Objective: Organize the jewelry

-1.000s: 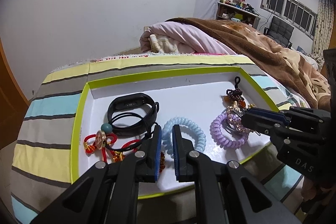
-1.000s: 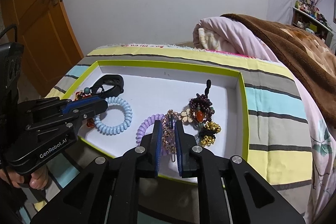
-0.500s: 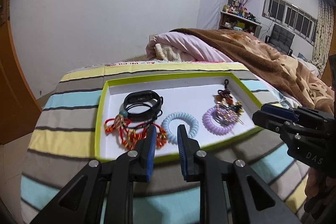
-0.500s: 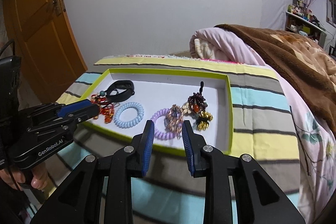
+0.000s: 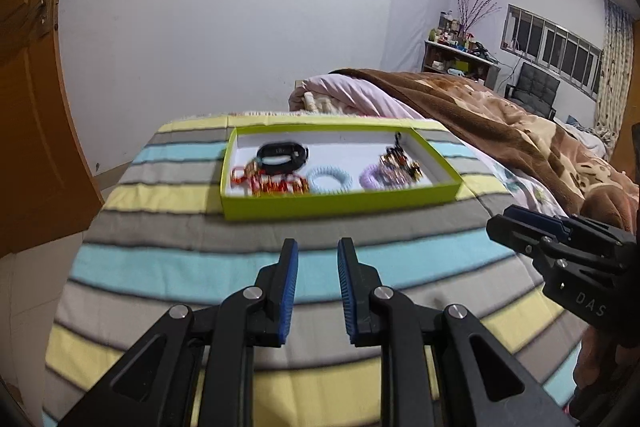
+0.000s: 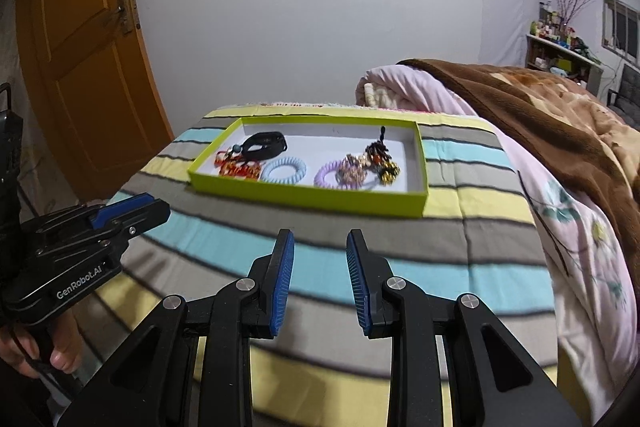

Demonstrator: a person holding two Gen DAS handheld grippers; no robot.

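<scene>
A green-rimmed white tray lies on the striped cloth and holds the jewelry. Left to right in it: a red-and-gold bracelet, a black wristband, a light blue coil band, a purple coil band with a gold chain piece on it, and a dark beaded charm. My left gripper and right gripper are open, empty, and well in front of the tray.
The striped cloth covers the surface on which the tray lies. A pink quilt and brown blanket lie to the right. An orange door stands at the left. A white wall is behind the tray.
Both grippers have pulled back and up from the tray and opened wider. The gold chain piece that was between the right fingers now lies on the purple coil band.
</scene>
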